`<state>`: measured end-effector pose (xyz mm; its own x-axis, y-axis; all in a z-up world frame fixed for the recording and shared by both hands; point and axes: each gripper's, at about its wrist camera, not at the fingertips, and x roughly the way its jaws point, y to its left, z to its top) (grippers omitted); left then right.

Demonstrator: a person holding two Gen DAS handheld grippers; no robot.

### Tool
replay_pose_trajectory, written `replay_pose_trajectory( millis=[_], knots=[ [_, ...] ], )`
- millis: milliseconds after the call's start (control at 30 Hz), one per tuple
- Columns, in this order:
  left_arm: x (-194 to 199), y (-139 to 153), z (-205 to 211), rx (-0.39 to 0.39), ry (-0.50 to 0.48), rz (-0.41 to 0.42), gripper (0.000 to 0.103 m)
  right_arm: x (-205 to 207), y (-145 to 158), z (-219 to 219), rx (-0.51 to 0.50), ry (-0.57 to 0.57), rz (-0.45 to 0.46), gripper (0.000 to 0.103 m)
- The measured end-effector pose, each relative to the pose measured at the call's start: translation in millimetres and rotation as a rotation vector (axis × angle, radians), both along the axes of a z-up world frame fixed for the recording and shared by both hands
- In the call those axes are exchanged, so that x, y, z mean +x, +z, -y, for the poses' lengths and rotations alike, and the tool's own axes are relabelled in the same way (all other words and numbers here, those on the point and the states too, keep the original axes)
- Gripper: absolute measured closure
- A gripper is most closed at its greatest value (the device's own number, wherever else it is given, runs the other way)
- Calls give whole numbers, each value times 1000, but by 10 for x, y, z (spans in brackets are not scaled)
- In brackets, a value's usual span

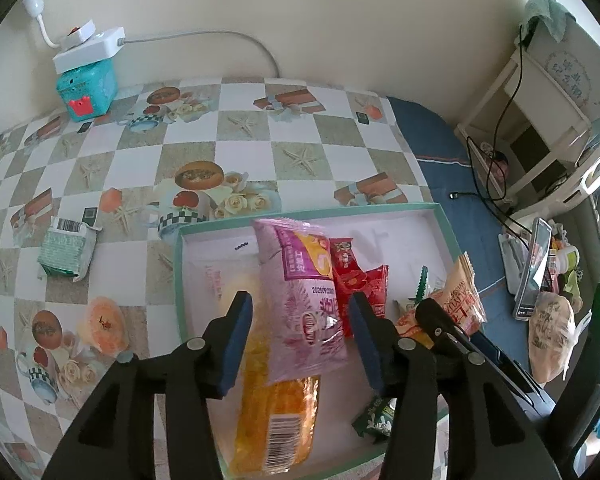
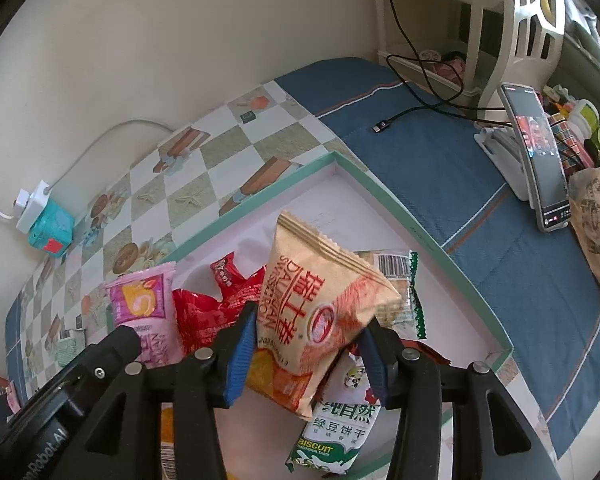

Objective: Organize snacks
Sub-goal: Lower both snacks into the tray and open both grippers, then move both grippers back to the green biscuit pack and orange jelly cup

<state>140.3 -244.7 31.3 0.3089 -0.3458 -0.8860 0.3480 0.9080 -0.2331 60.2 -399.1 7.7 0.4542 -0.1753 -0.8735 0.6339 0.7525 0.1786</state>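
Observation:
A shallow green-rimmed box holds several snacks. My left gripper is open over the box, its pads either side of a pink packet that lies on a yellow packet. A red packet lies beside them. My right gripper is shut on an orange Swiss roll packet and holds it upright above the box. Below it lie a green biscuit packet and a clear green-edged packet. The pink packet and red packet show at the left.
On the checked tablecloth, a green packet and an orange jelly cup lie left of the box. A teal box with a power strip stands by the wall. A phone on a stand, a cable and a bag lie to the right.

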Motion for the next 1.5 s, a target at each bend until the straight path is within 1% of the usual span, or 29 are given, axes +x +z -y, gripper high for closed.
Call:
replay_pose_trajectory(
  millis=[67,200,267,400,467,500,533,567,600,667,700,733,767,800,867,900,933,1133,1500],
  knots=[
    [2,15,-17,1,5,0,50,-7,12,3,2,-1,1,44],
    [20,56,-80,-7,20,5,49,-11,51,-4,-1,-1,9,42],
    [39,75,-129,-10,32,4,48,-10,78,-12,-7,2,11,37],
    [71,104,-233,-15,64,9,46,-12,134,-23,-19,2,14,36],
    [99,115,-308,-4,90,12,45,-9,150,-31,-26,4,10,24],
    [117,111,-343,3,101,11,45,-8,156,-34,-29,4,9,24],
    [136,104,-377,10,113,7,42,-5,163,-41,-31,6,9,24],
    [144,97,-402,14,121,5,33,-1,167,-48,-32,8,8,24],
    [158,87,-437,22,134,5,29,3,172,-56,-34,12,7,24],
    [194,72,-513,50,165,15,27,14,179,-73,-42,19,3,22],
    [207,62,-542,70,177,20,26,21,179,-83,-47,22,0,19],
    [217,51,-565,88,186,24,21,25,177,-89,-50,25,-3,9],
    [227,35,-586,108,193,29,16,27,176,-95,-54,27,-4,1],
    [237,17,-613,137,205,39,15,32,175,-100,-57,28,-3,1],
    [248,-4,-656,169,221,51,13,39,172,-106,-60,31,-6,0],
    [254,-14,-677,180,229,55,12,45,165,-109,-62,34,-10,0],
    [260,-25,-701,187,237,57,9,52,154,-116,-63,37,-15,0],
    [315,-77,-773,193,267,49,7,74,95,-123,-60,41,-40,0],
    [332,-58,-840,218,264,53,7,78,103,-169,-61,43,-47,0]
  ],
)
